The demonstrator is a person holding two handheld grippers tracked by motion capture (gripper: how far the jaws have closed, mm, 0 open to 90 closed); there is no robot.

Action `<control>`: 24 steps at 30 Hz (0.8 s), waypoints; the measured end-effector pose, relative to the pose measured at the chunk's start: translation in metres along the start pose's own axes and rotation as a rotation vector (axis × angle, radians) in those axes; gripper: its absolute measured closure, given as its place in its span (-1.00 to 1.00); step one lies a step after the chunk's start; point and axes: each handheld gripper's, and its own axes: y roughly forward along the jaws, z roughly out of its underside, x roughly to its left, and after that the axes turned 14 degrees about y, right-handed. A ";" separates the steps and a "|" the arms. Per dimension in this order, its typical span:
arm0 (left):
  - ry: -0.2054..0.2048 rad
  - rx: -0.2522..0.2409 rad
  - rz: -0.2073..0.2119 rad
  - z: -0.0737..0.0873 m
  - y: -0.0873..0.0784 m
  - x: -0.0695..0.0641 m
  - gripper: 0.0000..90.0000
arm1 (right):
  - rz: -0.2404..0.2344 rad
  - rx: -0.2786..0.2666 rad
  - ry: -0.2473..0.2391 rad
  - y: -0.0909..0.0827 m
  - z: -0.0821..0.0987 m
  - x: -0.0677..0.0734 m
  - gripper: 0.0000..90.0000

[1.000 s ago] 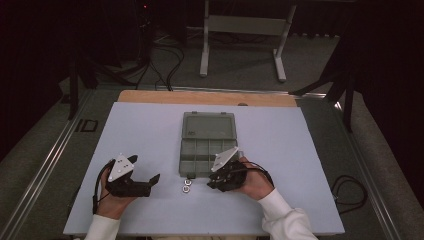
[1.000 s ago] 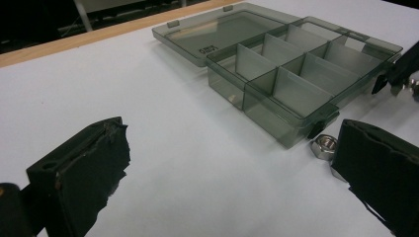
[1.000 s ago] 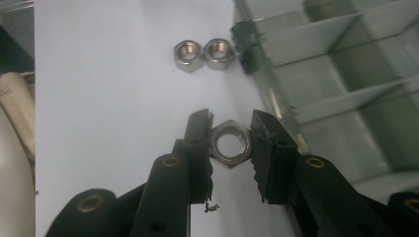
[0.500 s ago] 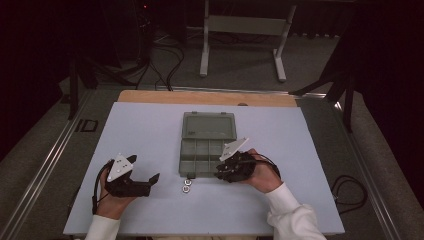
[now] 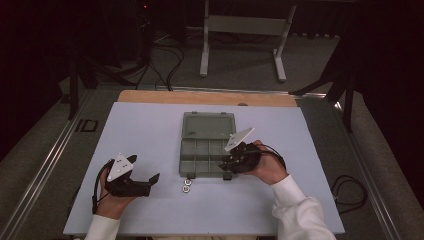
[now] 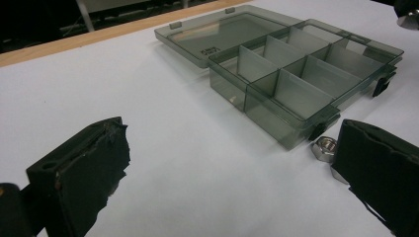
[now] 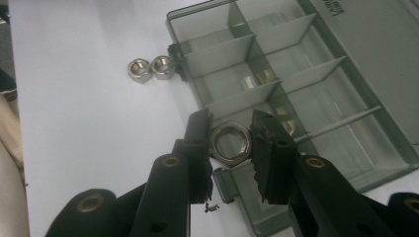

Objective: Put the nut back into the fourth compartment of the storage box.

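A smoky clear compartment box [image 5: 200, 150] lies open mid-table, its lid [image 5: 208, 125] folded flat behind it. My right gripper [image 5: 226, 164] hangs over the box's front right corner and is shut on a steel hex nut [image 7: 230, 143], pinched by its flats above the front compartments [image 7: 257, 98]. Two more nuts [image 5: 187, 186] lie together on the white mat just in front of the box; they are also in the right gripper view [image 7: 150, 68]. At the left front my left gripper [image 5: 145, 171] rests open, with one nut [image 6: 323, 148] beside its right pad [image 6: 380, 173].
The white mat [image 5: 150, 130] covers the table, with a wooden strip [image 5: 200, 97] along its far edge. A metal stand [image 5: 240, 30] and cables [image 5: 160, 65] are on the floor beyond. A cable loop [image 5: 347, 192] lies right of the table.
My right gripper has lifted with the nut and moved back and right, from the mat in front of the box to above its front right corner. The left gripper has stayed still.
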 end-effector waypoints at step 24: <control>0.002 0.002 0.003 0.000 0.000 0.000 -0.97 | 0.056 -0.011 0.060 0.003 -0.010 -0.032 0.57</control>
